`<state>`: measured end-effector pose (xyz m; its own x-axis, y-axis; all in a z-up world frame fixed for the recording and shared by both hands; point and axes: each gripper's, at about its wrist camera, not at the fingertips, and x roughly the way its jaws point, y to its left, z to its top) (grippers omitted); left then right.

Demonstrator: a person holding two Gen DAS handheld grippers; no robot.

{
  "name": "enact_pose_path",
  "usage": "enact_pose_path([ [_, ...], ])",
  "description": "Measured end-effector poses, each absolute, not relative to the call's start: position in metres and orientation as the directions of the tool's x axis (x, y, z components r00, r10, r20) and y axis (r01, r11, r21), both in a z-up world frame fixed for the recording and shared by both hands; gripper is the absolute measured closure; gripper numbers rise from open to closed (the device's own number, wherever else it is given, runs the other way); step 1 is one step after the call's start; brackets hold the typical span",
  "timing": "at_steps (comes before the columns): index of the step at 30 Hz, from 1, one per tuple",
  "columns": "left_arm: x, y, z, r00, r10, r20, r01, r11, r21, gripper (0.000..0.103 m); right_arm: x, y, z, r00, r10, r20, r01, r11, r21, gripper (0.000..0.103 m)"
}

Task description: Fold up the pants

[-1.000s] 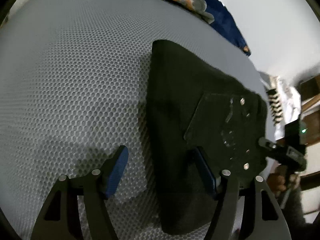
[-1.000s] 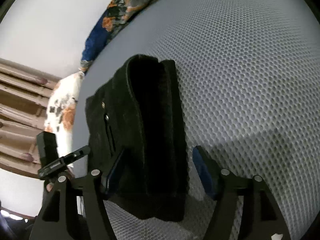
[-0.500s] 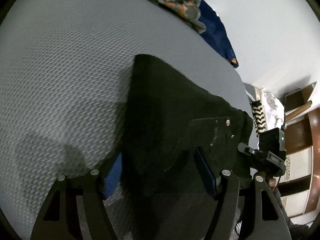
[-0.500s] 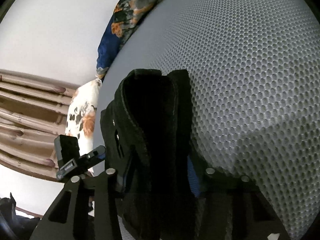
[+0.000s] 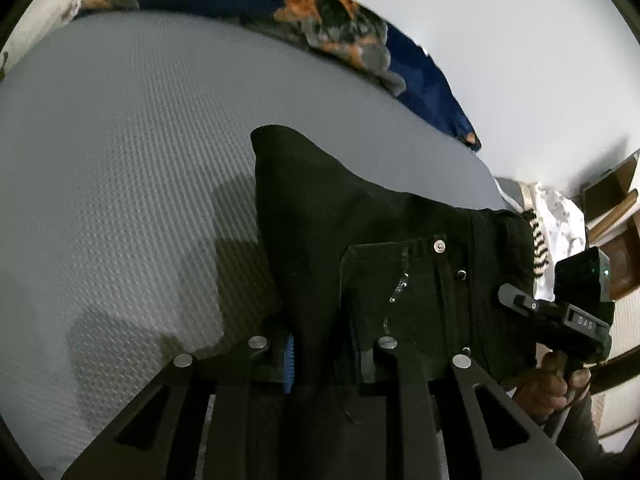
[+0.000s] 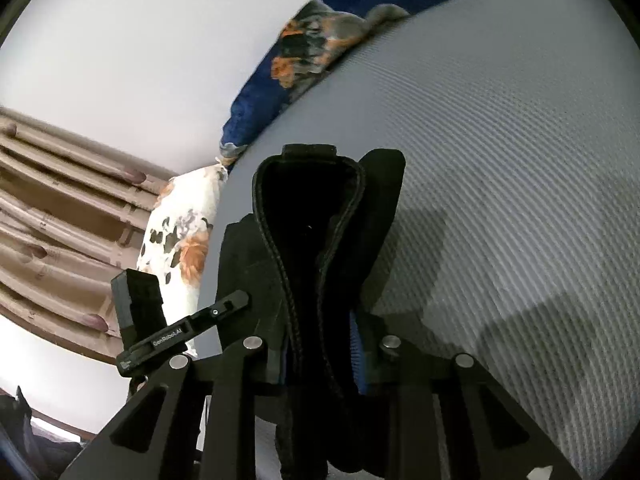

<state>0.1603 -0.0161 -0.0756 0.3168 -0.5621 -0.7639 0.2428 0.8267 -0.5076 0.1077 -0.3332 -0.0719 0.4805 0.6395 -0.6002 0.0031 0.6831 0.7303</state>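
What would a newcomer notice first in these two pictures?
First, the black pants, folded into a thick bundle, fill the middle of both views above the grey textured mattress. The left gripper and the right gripper are each clamped on them. A blue floral blanket lies along the far edge.

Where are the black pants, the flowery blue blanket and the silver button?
black pants (image 5: 320, 220), left wrist view, on the plain leg cloth.
flowery blue blanket (image 5: 340, 20), left wrist view, on its orange pattern.
silver button (image 5: 439, 246), left wrist view, on its face.
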Motion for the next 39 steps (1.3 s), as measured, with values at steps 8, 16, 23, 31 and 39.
enact_pose_path([
  [8, 0.205, 0.001, -0.05, 0.387, -0.516, -0.764, 0.226, 0.856, -0.464, 0.082, 0.167, -0.317, -0.063, 0.476, 0.642, -0.601, -0.026, 0.693, 0.72, 0.081],
  [16, 0.243, 0.005, -0.046, 0.416, -0.477, -0.774, 0.2, 0.878, -0.434, 0.082, 0.208, -0.31, -0.065, 0.476, 0.617, -0.627, -0.007, 0.715, 0.699, 0.081],
  [23, 0.259, -0.002, -0.06, 0.4, -0.459, -0.793, 0.196, 0.888, -0.415, 0.082, 0.222, -0.313, -0.075, 0.478, 0.569, -0.669, 0.036, 0.749, 0.662, 0.081],
  [31, 0.257, -0.018, -0.089, 0.416, -0.331, -0.847, 0.194, 0.942, -0.273, 0.066, 0.221, -0.301, -0.094, 0.469, 0.359, -0.807, 0.065, 0.897, 0.437, 0.062],
  [39, 0.236, -0.012, -0.094, 0.444, -0.247, -0.861, 0.174, 0.967, -0.188, 0.045, 0.197, -0.3, -0.095, 0.478, 0.267, -0.837, 0.081, 0.935, 0.345, 0.046],
])
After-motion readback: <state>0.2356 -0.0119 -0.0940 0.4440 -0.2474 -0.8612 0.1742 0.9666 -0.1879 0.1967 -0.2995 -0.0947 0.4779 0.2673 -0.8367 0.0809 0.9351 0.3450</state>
